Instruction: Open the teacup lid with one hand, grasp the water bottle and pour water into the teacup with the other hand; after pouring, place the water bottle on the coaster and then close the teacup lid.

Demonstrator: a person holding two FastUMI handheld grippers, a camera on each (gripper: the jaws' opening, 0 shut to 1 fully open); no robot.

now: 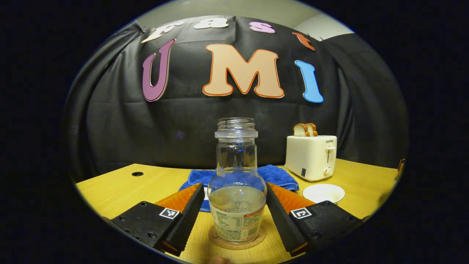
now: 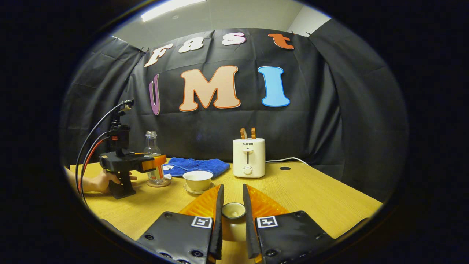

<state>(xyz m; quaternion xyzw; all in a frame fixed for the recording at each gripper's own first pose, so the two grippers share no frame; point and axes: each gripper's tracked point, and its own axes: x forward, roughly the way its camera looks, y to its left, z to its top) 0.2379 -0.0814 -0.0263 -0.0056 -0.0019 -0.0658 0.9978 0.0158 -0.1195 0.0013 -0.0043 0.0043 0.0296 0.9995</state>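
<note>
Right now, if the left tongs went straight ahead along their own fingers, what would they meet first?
The water bottle. It stands on the coaster directly between the open left tongs, so any advance would bring their base against it. The blue cloth lies behind; how far is unclear.

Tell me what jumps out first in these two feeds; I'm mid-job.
Dead centre in the left gripper view, the clear water bottle, uncapped and part full, stands on the cork coaster between the open fingers of the left claw. In the right gripper view, the right claw pinches the teacup lid, while the uncovered teacup sits on its saucer farther back. Behind stand a white toaster and a blue towel.
</note>
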